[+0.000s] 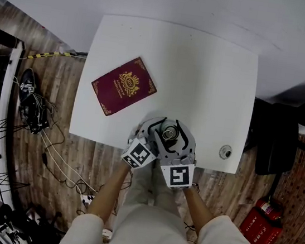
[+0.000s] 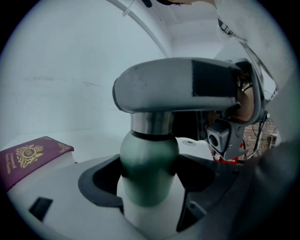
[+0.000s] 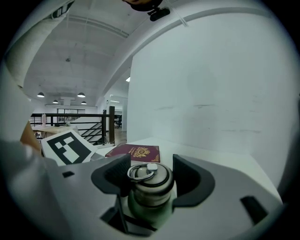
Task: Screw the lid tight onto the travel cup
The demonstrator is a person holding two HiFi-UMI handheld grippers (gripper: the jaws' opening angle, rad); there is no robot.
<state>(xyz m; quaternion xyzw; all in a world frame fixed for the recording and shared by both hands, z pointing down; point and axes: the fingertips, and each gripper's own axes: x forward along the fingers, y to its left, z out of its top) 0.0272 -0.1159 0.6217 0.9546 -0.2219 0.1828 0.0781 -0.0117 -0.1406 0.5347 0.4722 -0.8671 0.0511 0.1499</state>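
Note:
A green travel cup point(image 2: 149, 171) stands upright near the front edge of the white table point(image 1: 205, 69). Its steel lid point(image 3: 151, 180), with a ring on top, sits on the cup's neck. My left gripper point(image 2: 149, 185) is shut on the cup's green body, one dark pad on each side. My right gripper point(image 3: 149, 178) comes from above and is shut on the lid; its grey jaw point(image 2: 173, 86) covers the lid in the left gripper view. From the head view both grippers point(image 1: 153, 137) point(image 1: 178, 144) crowd around the cup point(image 1: 169, 132), hiding most of it.
A maroon passport-like booklet point(image 1: 124, 86) lies on the table to the left, beyond the cup. A small round object point(image 1: 225, 152) rests near the front right corner. Off the table are cables point(image 1: 36, 108) on the left and a black chair point(image 1: 276, 142) and red extinguisher point(image 1: 262, 224) on the right.

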